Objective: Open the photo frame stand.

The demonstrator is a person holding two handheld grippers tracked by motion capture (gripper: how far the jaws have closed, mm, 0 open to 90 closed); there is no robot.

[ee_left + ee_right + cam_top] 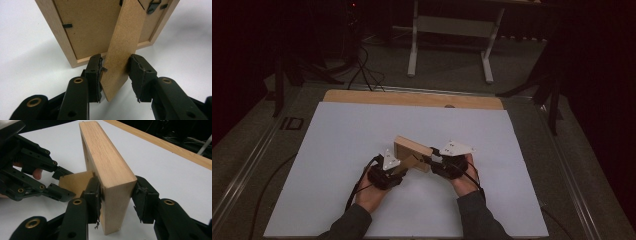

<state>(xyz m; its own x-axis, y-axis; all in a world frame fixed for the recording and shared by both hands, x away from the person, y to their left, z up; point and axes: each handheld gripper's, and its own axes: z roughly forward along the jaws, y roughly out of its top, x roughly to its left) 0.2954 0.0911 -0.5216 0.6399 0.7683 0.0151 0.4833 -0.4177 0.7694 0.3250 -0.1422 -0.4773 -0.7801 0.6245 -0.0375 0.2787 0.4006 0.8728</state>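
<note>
A light wooden picture frame (412, 146) stands on edge on the white table top (337, 150), its brown backing (92, 27) facing the left gripper view. Its fibreboard back stand (125, 45) swings out from the back. My left gripper (115, 75) is shut on the lower end of that stand, a pad on each side. My right gripper (116, 200) is shut across the thickness of the frame's wooden side (105, 162). From above, the left gripper (404, 167) and right gripper (434, 155) meet at the frame's near side. The left gripper (60, 183) also appears in the right gripper view, holding the stand (75, 182).
A bare wooden strip (412, 98) runs along the table's far edge. Beyond it on the floor stand a white table base (452, 25), cables (362, 70) and dark stand legs (547, 85). White surface stretches to both sides of the hands.
</note>
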